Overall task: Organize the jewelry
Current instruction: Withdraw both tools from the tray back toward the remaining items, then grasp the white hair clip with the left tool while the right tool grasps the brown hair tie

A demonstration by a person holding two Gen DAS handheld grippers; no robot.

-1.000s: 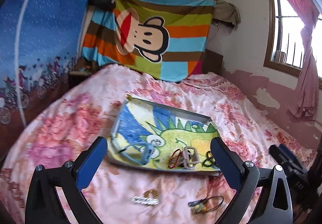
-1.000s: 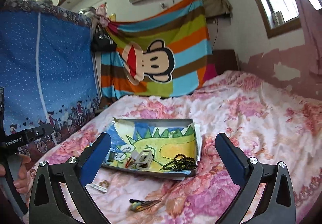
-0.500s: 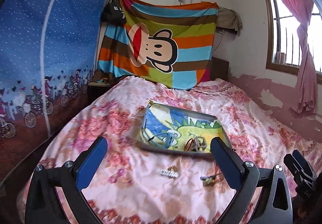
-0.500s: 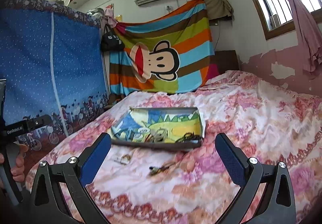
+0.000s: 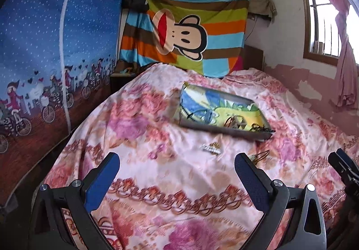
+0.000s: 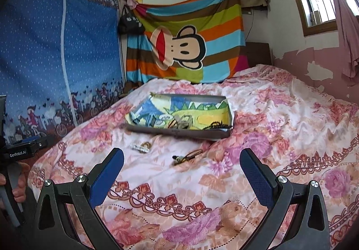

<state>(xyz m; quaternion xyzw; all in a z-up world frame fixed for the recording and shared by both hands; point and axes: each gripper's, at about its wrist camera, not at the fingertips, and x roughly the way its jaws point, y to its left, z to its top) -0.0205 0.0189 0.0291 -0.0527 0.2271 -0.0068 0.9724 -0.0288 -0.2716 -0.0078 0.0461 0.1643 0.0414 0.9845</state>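
Left gripper (image 5: pixel 177 171) spread wide, blue pads far apart, holding nothing, hovering above the near edge of the floral bedspread (image 5: pixel 157 182). Right gripper (image 6: pixel 181 167) likewise spread wide and empty, touching nothing, poised over the same near edge. At the far left of the right wrist view, a hand (image 6: pixel 19 185) wrapped round the left gripper's handle.

Past the fingertips, toward the middle of the bedspread: a small silver and gold clip-like piece (image 6: pixel 141 147) lying flat, and just to its right, apart from it, a dark corded piece with a small charm (image 6: pixel 185 156). Both loose on the fabric, outside the tray.

Beyond them, near the bed's middle, a shallow metal tray (image 6: pixel 179 134) lined with a cartoon print. Inside: a blue looped item (image 5: pixel 202 113) toward the left end, a silvery buckle-like piece (image 6: pixel 182 122) about the centre, a black beaded strand (image 6: pixel 218 125) at the right end near the front rim.

Behind the bed's far edge, a striped monkey blanket (image 6: pixel 179 43) hanging on the wall.
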